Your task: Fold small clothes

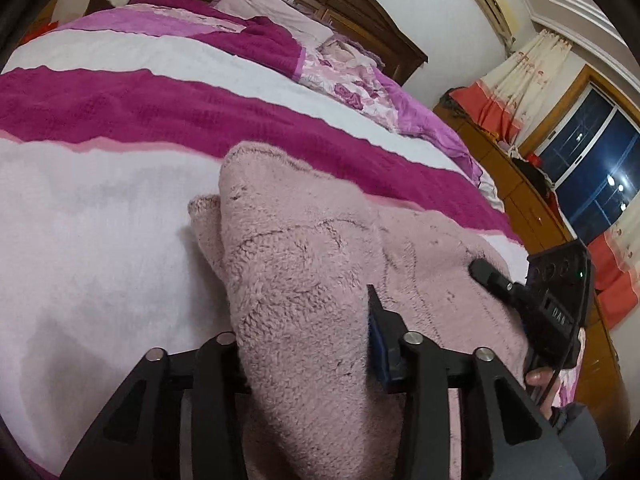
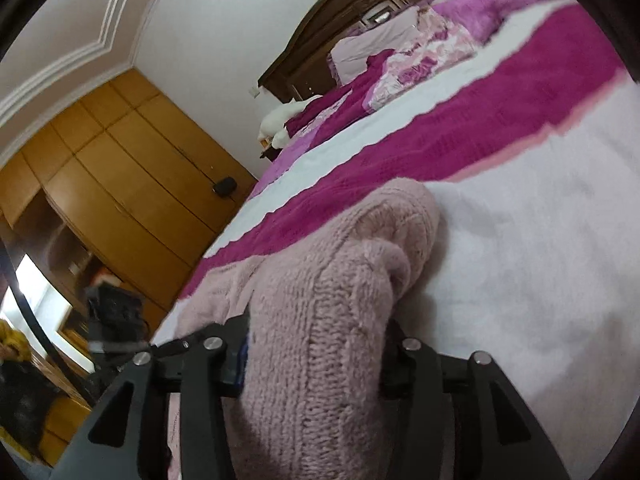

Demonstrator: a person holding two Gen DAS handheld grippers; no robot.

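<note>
Striped magenta-and-white bed point(image 1: 120, 208) fills our view beyond both grippers, each angled downward. Our left gripper point(image 1: 304, 344) and right gripper point(image 2: 316, 356) each straddle a fold of the pink sweater point(image 1: 288, 248); whether either still grips it, we cannot tell.

1. This is looking like a bedroom in a home: a wide bed point(image 1: 100, 208) is filling both views, wearing a blanket in magenta, pink and white stripes.
2. Pillows point(image 1: 276, 4) are leaning against a dark wooden headboard point(image 1: 360, 12).
3. A tall wooden wardrobe point(image 2: 132, 184) is lining one wall.
4. Curtains point(image 1: 516, 76) are hanging beside a dark window point(image 1: 592, 168), with an air conditioner point(image 1: 488, 0) sitting above.
</note>
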